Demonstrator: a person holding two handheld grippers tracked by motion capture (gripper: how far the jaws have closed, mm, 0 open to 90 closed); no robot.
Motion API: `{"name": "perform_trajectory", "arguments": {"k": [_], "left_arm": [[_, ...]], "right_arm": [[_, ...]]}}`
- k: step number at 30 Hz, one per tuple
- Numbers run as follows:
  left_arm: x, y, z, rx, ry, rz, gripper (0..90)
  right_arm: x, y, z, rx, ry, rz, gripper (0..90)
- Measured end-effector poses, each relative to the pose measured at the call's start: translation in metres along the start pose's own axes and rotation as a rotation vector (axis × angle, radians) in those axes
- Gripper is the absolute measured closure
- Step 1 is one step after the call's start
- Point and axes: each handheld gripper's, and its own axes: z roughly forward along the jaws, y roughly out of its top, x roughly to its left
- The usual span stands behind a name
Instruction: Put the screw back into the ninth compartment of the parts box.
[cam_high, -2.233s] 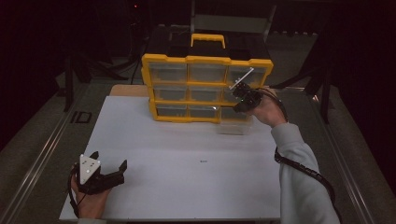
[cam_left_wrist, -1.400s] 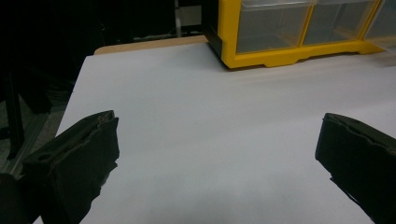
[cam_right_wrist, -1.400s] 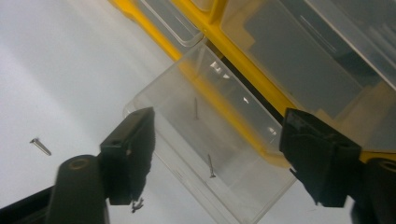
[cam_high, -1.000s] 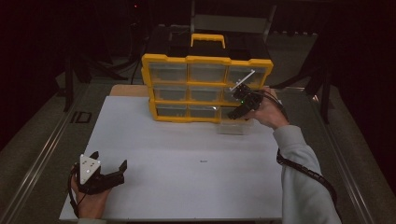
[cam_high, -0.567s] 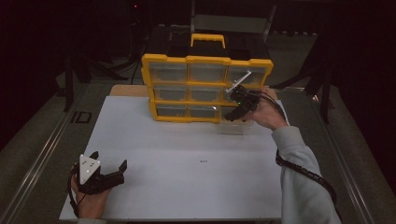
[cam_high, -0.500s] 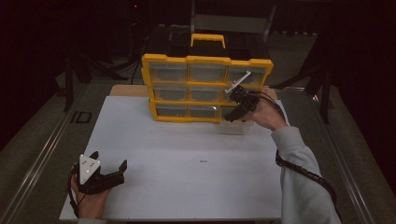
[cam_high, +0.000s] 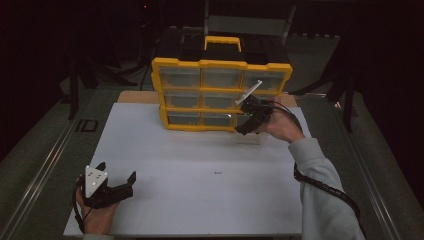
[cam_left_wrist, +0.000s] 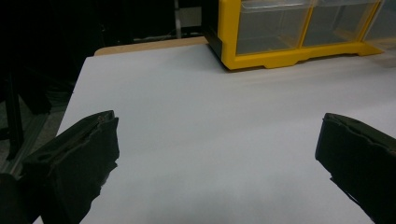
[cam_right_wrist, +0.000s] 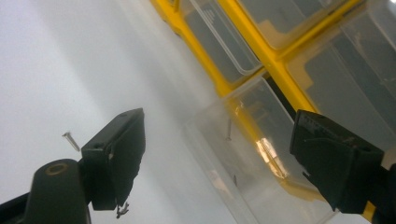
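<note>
A yellow organizer (cam_high: 222, 92) with clear drawers stands at the back of the white table (cam_high: 200, 200). Its bottom right drawer (cam_high: 250, 136) is pulled out onto the table. My right gripper (cam_high: 245, 126) hovers just over that drawer, open. In the right gripper view the drawer (cam_right_wrist: 243, 158) lies between the spread jaws of my right gripper (cam_right_wrist: 217, 140), with a small screw (cam_right_wrist: 229, 129) inside. Another screw (cam_right_wrist: 71, 141) lies on the table beside it. My left gripper (cam_high: 118, 171) rests at the front left, open and holding nothing. The left gripper view shows my left gripper (cam_left_wrist: 219, 130) above bare table.
The organizer has a yellow handle (cam_high: 222, 42) on its black top. A tiny dark speck (cam_high: 217, 173) lies mid-table. A metal rail (cam_high: 45, 165) runs along the left side. The table's wooden edge (cam_high: 137, 97) shows behind the white sheet.
My right gripper has drifted slightly left and toward me over the pulled-out drawer. The left gripper has not moved.
</note>
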Motion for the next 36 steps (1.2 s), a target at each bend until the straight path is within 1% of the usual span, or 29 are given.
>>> {"name": "perform_trajectory", "arguments": {"k": [14,27,36], "left_arm": [[0.0,0.0,0.0,0.002,-0.001,0.001,0.3],[0.0,0.0,0.0,-0.002,-0.001,-0.001,0.3],[0.0,0.0,0.0,-0.003,0.0,0.0,0.3]], "right_arm": [[0.019,0.005,0.004,-0.001,0.023,-0.071,17.9],[0.039,0.01,0.007,-0.001,0.048,-0.142,18.0],[0.053,0.01,0.014,0.012,0.085,-0.177,18.0]]}}
